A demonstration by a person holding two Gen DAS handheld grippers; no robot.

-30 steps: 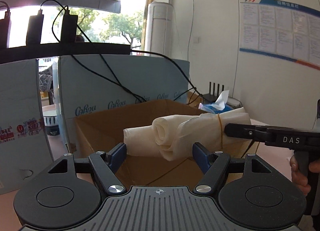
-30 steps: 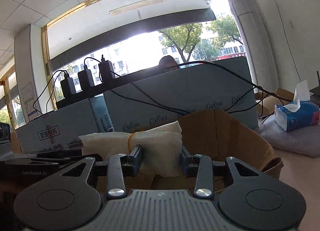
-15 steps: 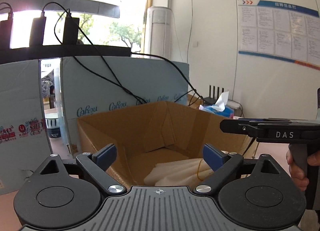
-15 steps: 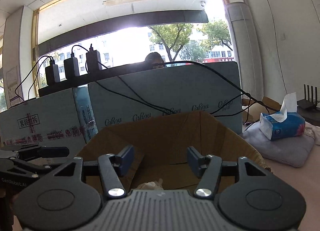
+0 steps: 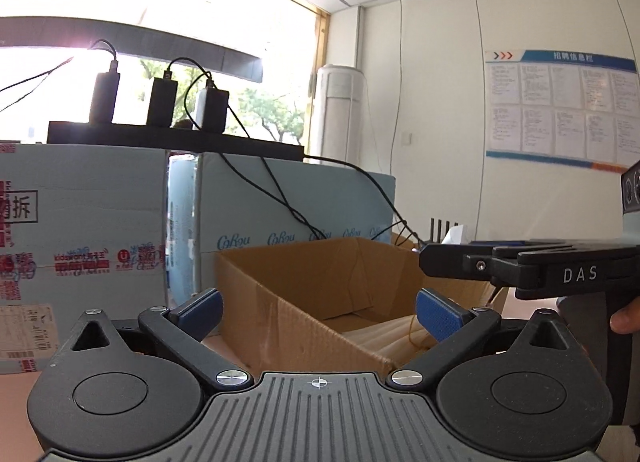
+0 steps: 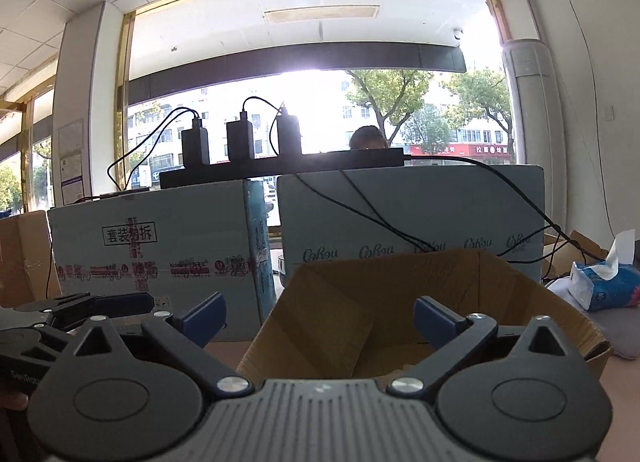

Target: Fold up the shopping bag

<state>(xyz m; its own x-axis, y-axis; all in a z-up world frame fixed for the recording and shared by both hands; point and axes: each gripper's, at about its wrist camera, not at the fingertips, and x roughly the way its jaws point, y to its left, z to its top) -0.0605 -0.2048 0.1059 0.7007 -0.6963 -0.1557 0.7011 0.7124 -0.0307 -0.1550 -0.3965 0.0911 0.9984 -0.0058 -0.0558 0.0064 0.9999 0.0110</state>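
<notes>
Bag roll [image 5: 384, 338] lies in box [image 5: 304, 326]; axis unclear; both claws opening, empty.

A pinkish table [image 6: 624, 402] carries an open cardboard box [image 6: 400, 302], pale blue cartons [image 6: 160, 254] and a tissue pack [image 6: 604, 286].

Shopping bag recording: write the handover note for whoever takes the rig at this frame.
Left gripper: jaws opening, nothing between the pads.
Right gripper: jaws opening, nothing between them; in the left wrist view it reaches in over the box from the right.
Shopping bag: rolled into a cream bundle with a yellow band around it, lying inside the cardboard box, touched by neither gripper.
Done: bag rolled, banded and placed in the box.
Left: apparently nothing but drawing both grippers clear; check that the bundle holds its roll.
</notes>
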